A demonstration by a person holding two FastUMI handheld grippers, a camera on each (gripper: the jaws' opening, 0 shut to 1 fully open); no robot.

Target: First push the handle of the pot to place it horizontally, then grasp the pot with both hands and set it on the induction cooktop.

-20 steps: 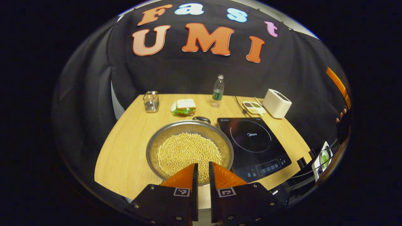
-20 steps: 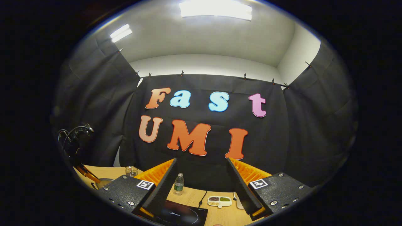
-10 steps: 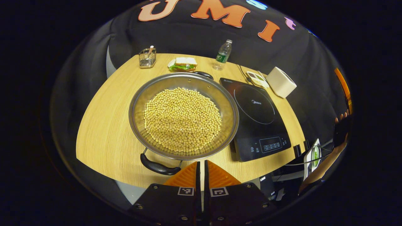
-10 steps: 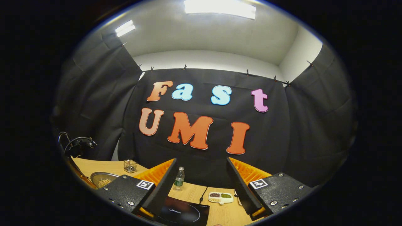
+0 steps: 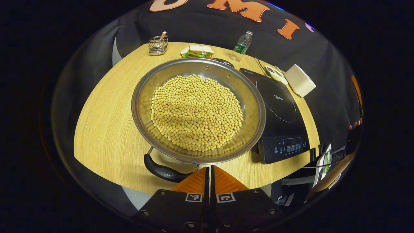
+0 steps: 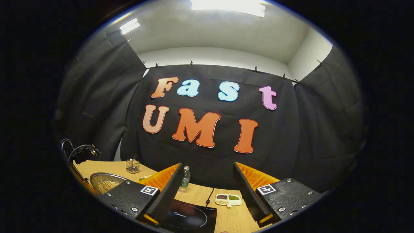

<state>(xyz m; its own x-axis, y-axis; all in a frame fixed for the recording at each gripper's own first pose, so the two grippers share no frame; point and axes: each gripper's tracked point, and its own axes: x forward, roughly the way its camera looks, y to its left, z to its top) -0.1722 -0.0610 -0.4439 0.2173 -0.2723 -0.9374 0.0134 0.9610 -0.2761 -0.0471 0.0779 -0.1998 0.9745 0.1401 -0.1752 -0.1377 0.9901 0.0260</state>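
We find the pot (image 5: 198, 108), a wide shallow metal pan filled with yellow beans (image 5: 196, 111), sitting on the wooden table (image 5: 103, 129), toward its near edge in the left gripper view. Its right rim lies just over the left edge of the induction cooktop (image 5: 281, 113), which sits flat at the table's right side. We note one black handle (image 5: 163, 170) at the pot's near rim, hanging at the table's front edge, and a second handle (image 5: 223, 61) at the far rim.

The left gripper (image 5: 210, 176) sits just in front of the near rim, immediately right of the near handle; its fingers are pressed together with no visible gap and nothing between them.

In the right gripper view, the right gripper (image 6: 207, 184) is held above the table with its fingers spread wide and empty, pointed at the booth wall.

Along the table's far edge we record a wire basket (image 5: 157, 45), a sandwich (image 5: 198, 51) and a water bottle (image 5: 242, 47). At the far right corner stand a divided dish (image 5: 275, 72) and a white box (image 5: 300, 84), both just beyond the cooktop.
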